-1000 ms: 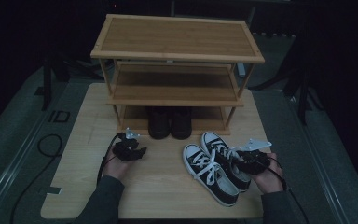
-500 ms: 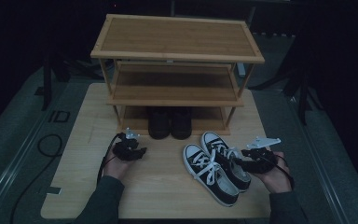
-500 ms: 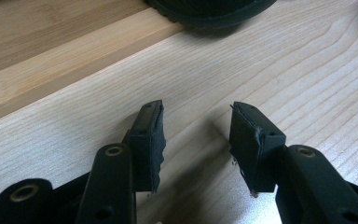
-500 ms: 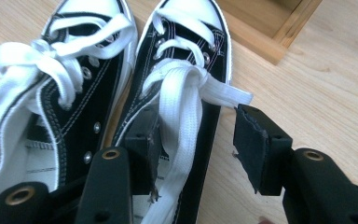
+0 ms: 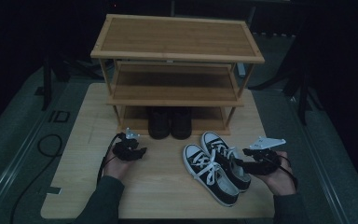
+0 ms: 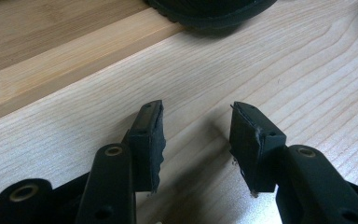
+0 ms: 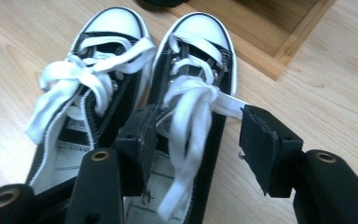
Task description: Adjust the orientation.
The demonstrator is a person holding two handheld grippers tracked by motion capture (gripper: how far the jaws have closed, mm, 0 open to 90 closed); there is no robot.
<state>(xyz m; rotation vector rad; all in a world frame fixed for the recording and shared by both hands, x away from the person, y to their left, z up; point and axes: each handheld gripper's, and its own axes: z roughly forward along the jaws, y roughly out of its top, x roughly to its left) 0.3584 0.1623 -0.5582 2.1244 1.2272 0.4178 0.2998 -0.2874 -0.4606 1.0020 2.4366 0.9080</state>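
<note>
Lying side by side on the table (image 5: 163,186), the black-and-white sneakers (image 5: 216,165) have loose white laces and white toe caps. The right gripper (image 7: 200,140), jaws just opened wide, hovers above the right-hand sneaker (image 7: 193,93), gripping nothing; the left gripper (image 6: 196,135) stands open, empty. Black shoes (image 5: 170,122) occupy the shoe rack's (image 5: 177,39) bottom shelf.

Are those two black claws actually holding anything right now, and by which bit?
Nothing is held. The left gripper is open over bare wood. The right gripper has just been opening; its fingers stand apart over the right sneaker, gripping nothing.
</note>
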